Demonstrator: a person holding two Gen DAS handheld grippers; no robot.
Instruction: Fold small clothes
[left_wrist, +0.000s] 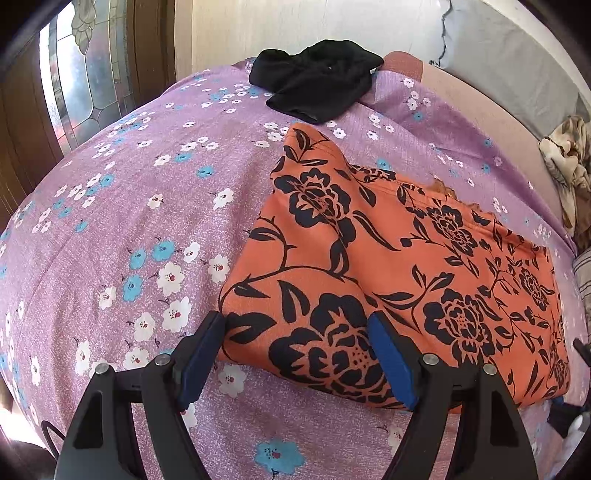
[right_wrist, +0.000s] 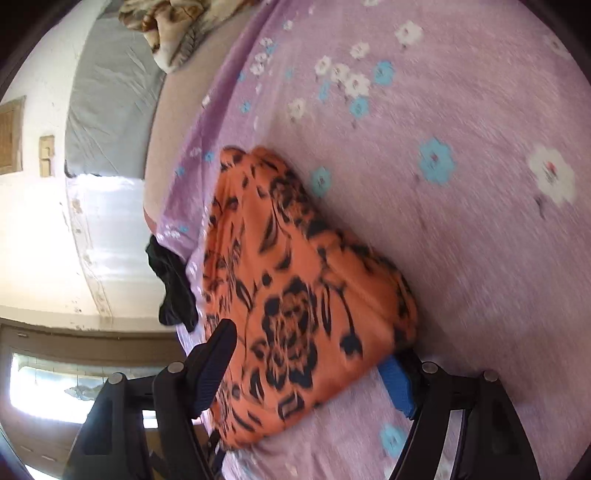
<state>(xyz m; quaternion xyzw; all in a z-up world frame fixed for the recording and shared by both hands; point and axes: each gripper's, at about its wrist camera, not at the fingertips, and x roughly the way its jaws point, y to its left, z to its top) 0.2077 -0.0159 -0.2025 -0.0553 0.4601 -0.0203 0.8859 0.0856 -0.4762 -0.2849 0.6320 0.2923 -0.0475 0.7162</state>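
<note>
An orange garment with black flowers (left_wrist: 388, 266) lies folded on the purple flowered bedsheet (left_wrist: 129, 221). My left gripper (left_wrist: 297, 358) is open, with its two blue pads on either side of the garment's near left corner. In the right wrist view the same garment (right_wrist: 295, 288) lies between the open fingers of my right gripper (right_wrist: 314, 365). Its edge drapes over the right blue pad (right_wrist: 397, 384). That view is tilted and blurred. A black garment (left_wrist: 317, 79) lies crumpled at the far edge of the bed and also shows in the right wrist view (right_wrist: 171, 284).
A patterned beige cloth (left_wrist: 569, 166) lies at the right edge of the bed. A grey sheet (left_wrist: 509, 48) hangs on the wall behind. A stained-glass door (left_wrist: 85, 74) stands at the far left. The purple bedsheet (right_wrist: 461, 184) fills the right wrist view.
</note>
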